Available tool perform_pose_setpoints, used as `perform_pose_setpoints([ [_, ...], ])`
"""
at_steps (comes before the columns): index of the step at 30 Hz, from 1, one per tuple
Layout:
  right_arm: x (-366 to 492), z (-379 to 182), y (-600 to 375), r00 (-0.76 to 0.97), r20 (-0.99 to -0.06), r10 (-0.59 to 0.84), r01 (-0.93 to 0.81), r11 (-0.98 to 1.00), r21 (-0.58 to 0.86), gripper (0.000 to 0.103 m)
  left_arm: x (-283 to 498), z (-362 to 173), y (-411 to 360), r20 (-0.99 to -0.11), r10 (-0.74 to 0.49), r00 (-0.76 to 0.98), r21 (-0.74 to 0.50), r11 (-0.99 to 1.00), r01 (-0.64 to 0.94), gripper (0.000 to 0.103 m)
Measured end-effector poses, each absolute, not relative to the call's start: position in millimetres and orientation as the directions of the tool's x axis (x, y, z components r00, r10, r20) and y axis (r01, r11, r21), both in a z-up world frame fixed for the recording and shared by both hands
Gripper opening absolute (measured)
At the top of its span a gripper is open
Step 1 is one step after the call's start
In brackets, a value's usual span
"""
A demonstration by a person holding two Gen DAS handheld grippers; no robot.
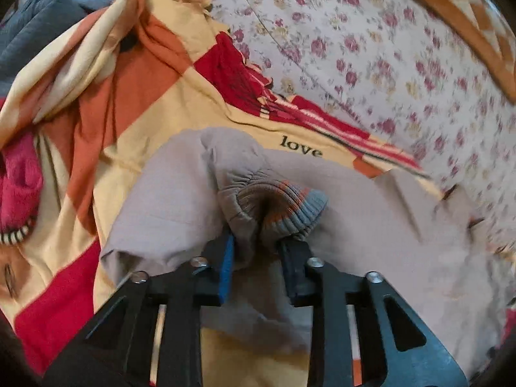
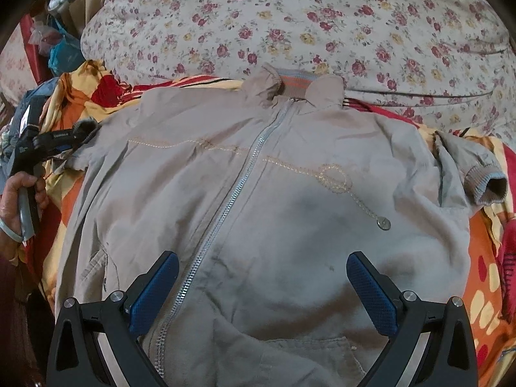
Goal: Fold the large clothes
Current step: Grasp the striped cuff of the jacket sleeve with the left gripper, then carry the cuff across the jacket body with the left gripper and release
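A beige zip-front jacket lies front up and spread flat on a bed, collar at the far side. My left gripper is shut on the ribbed cuff of the jacket's left sleeve; it also shows in the right wrist view at the jacket's left edge. My right gripper is open and empty, hovering over the jacket's lower front, beside the zipper. The other sleeve cuff lies folded in at the right.
A red, orange and yellow patterned sheet lies under the jacket. A floral quilt fills the far side of the bed. A pile of blue and pink clothes sits at the left. An orange checked cloth lies far right.
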State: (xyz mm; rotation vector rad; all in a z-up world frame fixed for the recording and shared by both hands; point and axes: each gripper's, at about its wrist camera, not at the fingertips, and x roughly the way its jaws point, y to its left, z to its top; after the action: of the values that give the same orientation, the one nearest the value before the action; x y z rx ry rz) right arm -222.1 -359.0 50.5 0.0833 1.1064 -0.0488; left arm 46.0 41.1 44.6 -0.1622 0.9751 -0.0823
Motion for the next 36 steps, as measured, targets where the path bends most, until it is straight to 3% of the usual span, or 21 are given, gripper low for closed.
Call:
perform_pose_setpoints([
  [12,-239,65,-385,0.483,-0.875,-0.014,0.142,0.988,0.063,0.103,-4,126,-46,-0.744,-0.318,0.587,-0.272,0.947,0.169,0.021],
  [28,-275,56,-439,0.454,-0.891,-0.028,0.253,0.962,0.099,0.103,-65,151,-230,-0.729,-0.484,0.484,-0.267,0.852,0.451,0.021],
  [36,-293,57,-474,0.462,-0.886,-0.030,0.333,0.932,0.142,0.103,-91,137,-312,-0.741,-0.548,0.388,-0.297,0.786,0.542,0.021],
])
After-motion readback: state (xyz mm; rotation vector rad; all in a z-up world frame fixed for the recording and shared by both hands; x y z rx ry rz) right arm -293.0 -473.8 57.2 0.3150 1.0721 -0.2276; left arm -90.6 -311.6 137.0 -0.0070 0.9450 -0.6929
